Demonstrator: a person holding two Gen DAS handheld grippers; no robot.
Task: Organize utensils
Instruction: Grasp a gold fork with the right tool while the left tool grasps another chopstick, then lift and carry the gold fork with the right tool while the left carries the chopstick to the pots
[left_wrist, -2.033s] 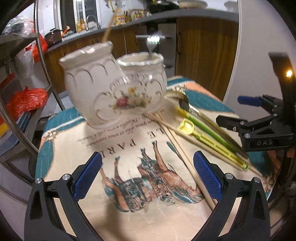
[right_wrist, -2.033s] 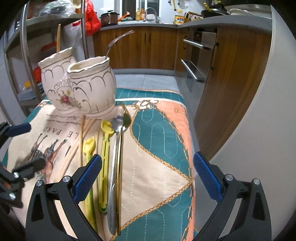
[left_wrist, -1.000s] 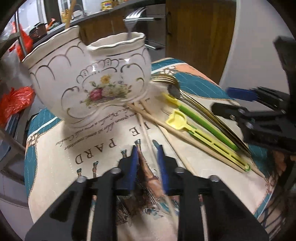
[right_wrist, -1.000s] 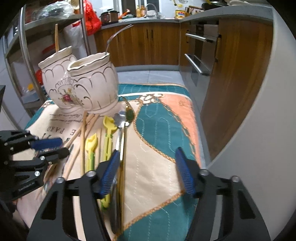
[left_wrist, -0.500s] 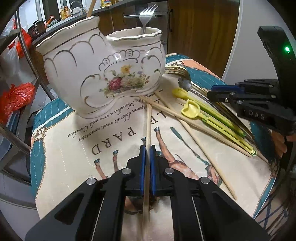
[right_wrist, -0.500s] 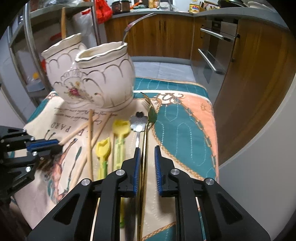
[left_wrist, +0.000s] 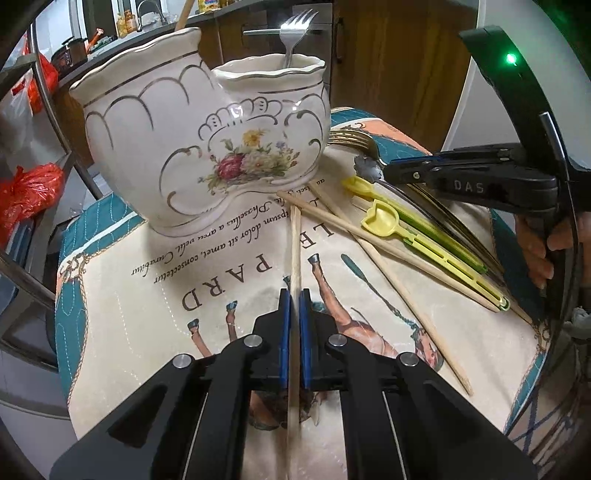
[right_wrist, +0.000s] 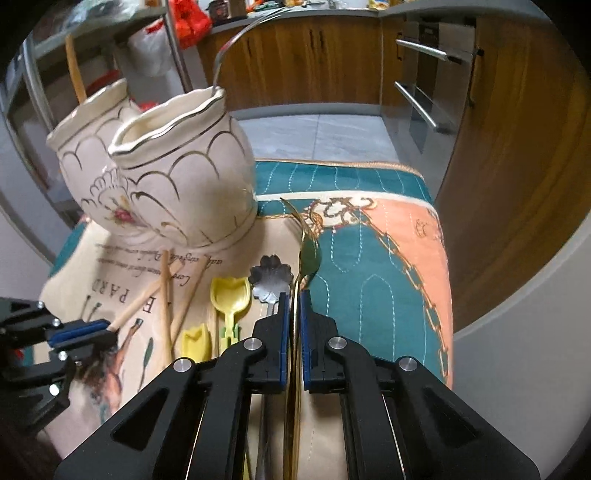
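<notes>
1. Left wrist view: the left tool (left_wrist: 291, 306) is clamped on a chopstick (left_wrist: 294, 251). Its blue pads press both sides of the stick, which runs from under the tool forward to the foot of the holder (left_wrist: 207, 136).
2. The holder, a cream two-cup ceramic piece, stands on the cloth (left_wrist: 147, 295) that covers the surface. A fork (left_wrist: 291, 37) stands in its right cup.
3. Two more chopsticks (left_wrist: 369, 240) lie crossed to the right of the held one, with two yellow scoops (left_wrist: 384, 221) beyond them.
4. The right tool (left_wrist: 399, 168) reaches in from the right over the metal cutlery; a hand (left_wrist: 535, 243) holds its grip.
5. Right wrist view: the right tool (right_wrist: 294, 306) is closed narrow on a gold fork (right_wrist: 308, 251). The handle passes between the pads, and the head lies ahead on the cloth (right_wrist: 369, 277), right of the holder (right_wrist: 184, 184).
6. A flower-shaped spoon (right_wrist: 271, 277) lies just left of the gold fork, touching the left pad's side.
7. The left tool (right_wrist: 81, 330) shows at the left edge, gripping a chopstick (right_wrist: 147, 295).
</notes>
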